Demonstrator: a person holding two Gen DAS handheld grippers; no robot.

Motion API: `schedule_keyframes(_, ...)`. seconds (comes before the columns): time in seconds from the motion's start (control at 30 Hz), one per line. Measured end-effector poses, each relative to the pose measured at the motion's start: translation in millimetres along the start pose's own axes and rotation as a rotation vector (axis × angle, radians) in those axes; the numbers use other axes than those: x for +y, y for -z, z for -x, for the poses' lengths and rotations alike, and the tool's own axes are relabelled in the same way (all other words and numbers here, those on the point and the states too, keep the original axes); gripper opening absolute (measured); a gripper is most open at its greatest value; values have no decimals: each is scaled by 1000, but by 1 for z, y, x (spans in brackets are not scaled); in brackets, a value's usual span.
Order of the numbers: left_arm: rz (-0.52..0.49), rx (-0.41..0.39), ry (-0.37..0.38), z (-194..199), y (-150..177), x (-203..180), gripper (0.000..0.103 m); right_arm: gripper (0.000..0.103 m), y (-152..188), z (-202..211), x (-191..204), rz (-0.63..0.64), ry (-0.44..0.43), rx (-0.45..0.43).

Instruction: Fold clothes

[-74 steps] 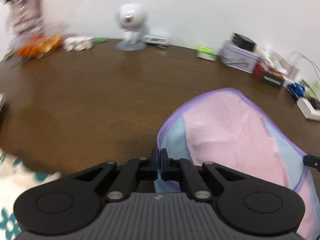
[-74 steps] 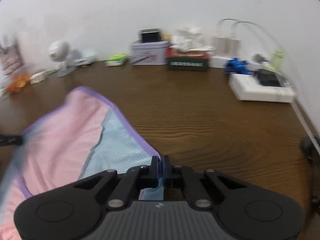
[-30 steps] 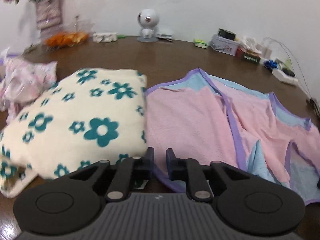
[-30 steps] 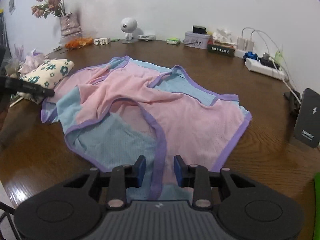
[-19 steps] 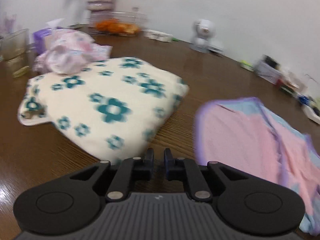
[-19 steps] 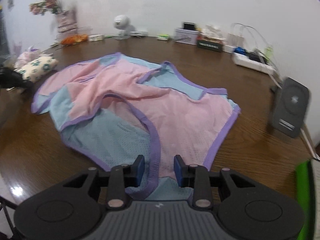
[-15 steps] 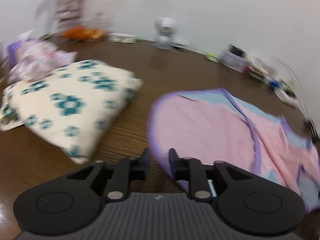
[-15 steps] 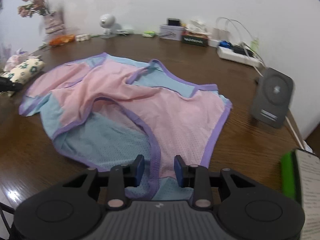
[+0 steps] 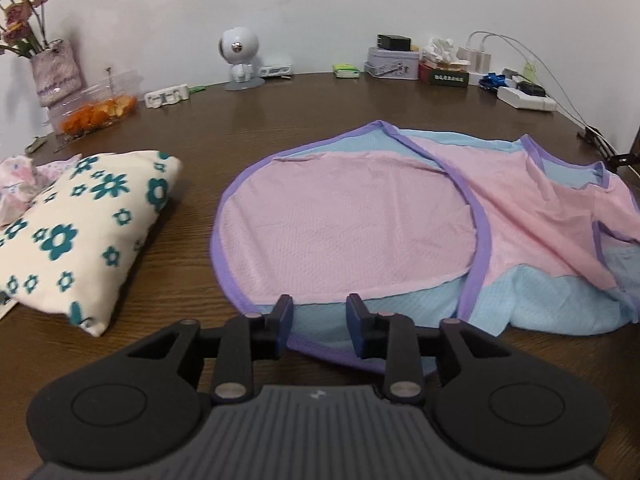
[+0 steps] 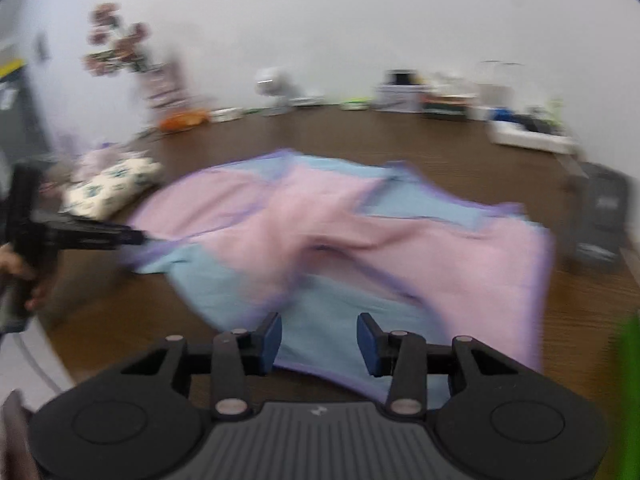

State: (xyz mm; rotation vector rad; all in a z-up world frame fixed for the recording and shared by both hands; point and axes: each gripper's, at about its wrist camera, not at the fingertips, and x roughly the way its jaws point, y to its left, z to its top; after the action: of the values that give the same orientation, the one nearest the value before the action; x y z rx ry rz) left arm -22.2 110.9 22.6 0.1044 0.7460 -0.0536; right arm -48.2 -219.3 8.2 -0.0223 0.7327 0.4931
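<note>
Both my left tongs [image 9: 319, 314] and right tongs [image 10: 319, 335] are opening, gripping nothing, purple hem lying between the jaws untouched; the pink-blue garment [image 9: 360, 224] is spread on the table [image 9: 320, 100] ahead, long axis running left-right between them.

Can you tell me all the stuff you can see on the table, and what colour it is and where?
garment: one, pink and light blue with purple trim, spread on the middle of the table
floral cushion: one, cream with teal flowers, left of the garment
table: one, dark brown wood, under everything
round white gadget: one, white, back by the wall
flower vase: one, pinkish, back left
tray of orange pieces: one, clear, beside the vase
tin box: one, grey, back right
power strip: one, white, far right
left gripper: black, fingers opening over the garment's near edge
right gripper: black, opening over the blue part
</note>
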Motion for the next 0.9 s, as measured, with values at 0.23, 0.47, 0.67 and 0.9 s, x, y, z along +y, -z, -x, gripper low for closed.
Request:
schedule_keyframes(0.23,-11,23,-54,5,-3,3,40,28,10,-21,-11,92,65,44)
schedule_keyframes(0.47,-94,42,-69,38,21,-2,39,29,24,6,-22,175,25,111)
schedule_keyframes(0.67,-88,13,173,79,6,-18,39,43,22,26,-24,213,58,104)
schedule_keyframes(0.9,-135,95,305,51,3,-49,36,39,19,30,0,103,-170,-1)
